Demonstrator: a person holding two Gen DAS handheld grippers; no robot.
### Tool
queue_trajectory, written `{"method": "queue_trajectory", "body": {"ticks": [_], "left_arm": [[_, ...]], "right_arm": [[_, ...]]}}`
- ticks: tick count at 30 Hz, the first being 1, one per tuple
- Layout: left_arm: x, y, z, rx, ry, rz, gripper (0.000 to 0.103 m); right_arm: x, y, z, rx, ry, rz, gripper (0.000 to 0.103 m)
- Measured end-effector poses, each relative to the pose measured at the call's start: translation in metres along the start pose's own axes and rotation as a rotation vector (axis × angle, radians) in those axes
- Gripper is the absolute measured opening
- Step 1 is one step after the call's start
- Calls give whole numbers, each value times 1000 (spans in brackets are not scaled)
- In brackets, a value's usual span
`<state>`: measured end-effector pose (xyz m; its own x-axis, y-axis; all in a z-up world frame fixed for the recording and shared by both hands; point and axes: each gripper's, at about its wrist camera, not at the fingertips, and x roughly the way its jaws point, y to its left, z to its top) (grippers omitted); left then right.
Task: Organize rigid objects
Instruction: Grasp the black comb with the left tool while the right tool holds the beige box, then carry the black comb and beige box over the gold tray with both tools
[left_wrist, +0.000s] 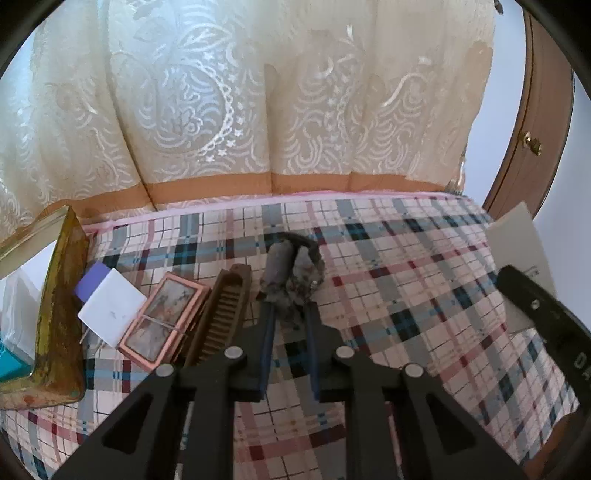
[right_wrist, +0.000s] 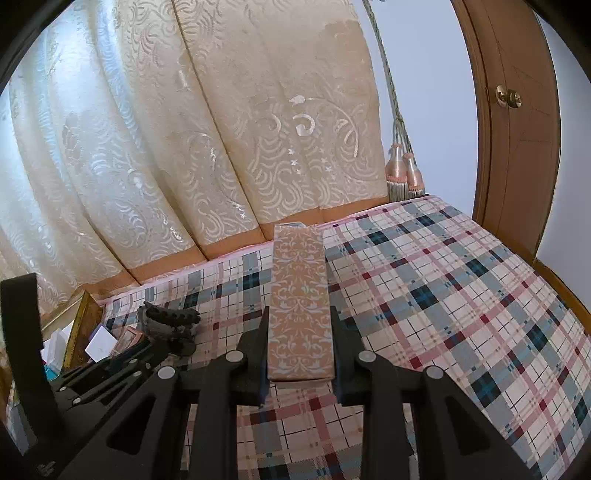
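My left gripper is shut on a grey hair claw clip and holds it just over the plaid cloth. The clip also shows in the right wrist view. Left of it lie a brown comb, a pink framed case and a white and purple box. My right gripper is shut on a long orange patterned box and holds it level above the cloth.
A worn gold tin stands at the left with boxes inside. A cream curtain hangs behind the table. A wooden door is at the right. The curtain tassels hang near the far edge.
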<state>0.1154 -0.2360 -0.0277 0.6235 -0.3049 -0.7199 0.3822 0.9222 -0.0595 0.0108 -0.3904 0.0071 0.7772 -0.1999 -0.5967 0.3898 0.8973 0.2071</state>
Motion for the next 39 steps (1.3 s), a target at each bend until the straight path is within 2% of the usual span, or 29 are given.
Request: {"method": "queue_trajectory", "body": {"ticks": [1, 2, 4, 6, 7, 9, 11, 12, 13, 14, 15, 18, 22, 29, 39], "left_arm": [[1, 0, 1, -2, 1, 5, 18], [4, 0, 4, -10, 10, 1, 24], [7, 3, 8, -37, 12, -15, 41], [7, 5, 12, -57, -7, -24, 70], [7, 5, 13, -52, -17, -32, 72], [9, 3, 15, -30, -32, -19, 72], [16, 0, 17, -4, -30, 31, 71], [21, -2, 18, 12, -19, 59, 60], [25, -3, 18, 16, -8, 56, 51], [30, -2, 17, 11, 12, 37, 35], [33, -3, 16, 7, 22, 30, 31], [35, -3, 14, 10, 25, 29, 29], [20, -3, 13, 14, -37, 24, 28], [-18, 12, -2, -45, -70, -84, 28], [-71, 50, -34, -36, -111, -93, 28]], "right_arm": [[0, 0, 0, 1, 0, 2, 28], [0, 0, 0, 2, 0, 4, 28], [1, 1, -1, 2, 1, 5, 28], [1, 0, -1, 6, 2, 7, 28], [1, -1, 0, 11, 4, 9, 28], [1, -2, 0, 18, 6, 14, 28], [1, -1, 0, 23, 7, 17, 28], [1, -1, 0, 21, 9, 19, 28], [1, 0, 0, 19, 11, 20, 28], [2, 0, 0, 18, 12, 20, 28], [2, 1, 0, 15, 13, 19, 28], [3, 2, -1, 6, 14, 10, 28], [5, 1, -2, 4, 14, -3, 28], [3, 6, -6, -30, -17, -5, 28], [-3, 38, -24, -147, -73, 6, 28]]}}
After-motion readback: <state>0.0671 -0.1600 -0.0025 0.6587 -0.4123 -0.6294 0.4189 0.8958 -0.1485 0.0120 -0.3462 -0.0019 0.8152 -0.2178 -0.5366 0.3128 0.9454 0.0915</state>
